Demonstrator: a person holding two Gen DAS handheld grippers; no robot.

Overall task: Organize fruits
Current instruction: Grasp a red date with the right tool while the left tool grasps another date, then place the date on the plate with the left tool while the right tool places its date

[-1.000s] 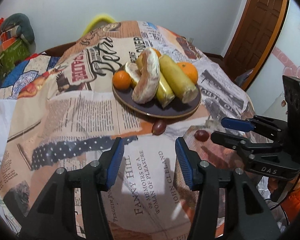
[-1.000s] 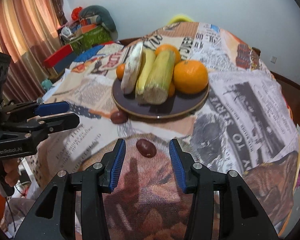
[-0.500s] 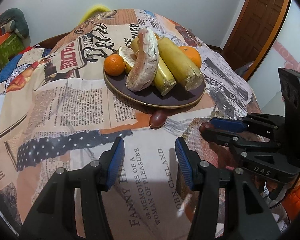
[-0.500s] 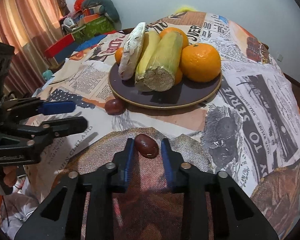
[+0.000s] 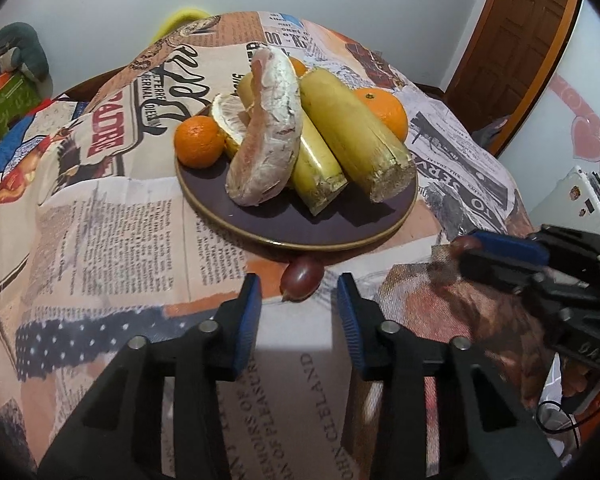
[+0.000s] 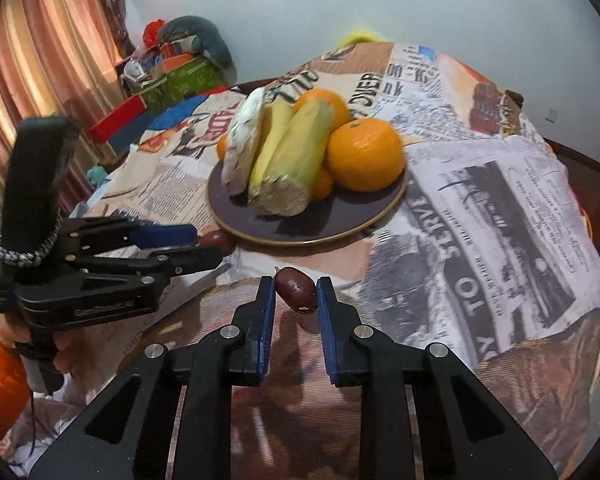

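The right gripper [image 6: 296, 294] is clamped on a red date [image 6: 296, 289], pinched near the pad tips, so it could be squeezed out on lifting. The left gripper [image 5: 298, 294] is closing, with a second date [image 5: 302, 273] framed between the pads at the plate's [image 5: 284, 228] 6 o'clock rim, untouched as yet; it could be rolled under the rim.

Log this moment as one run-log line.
right gripper: shut on date | left gripper: closing around second date | plate: full
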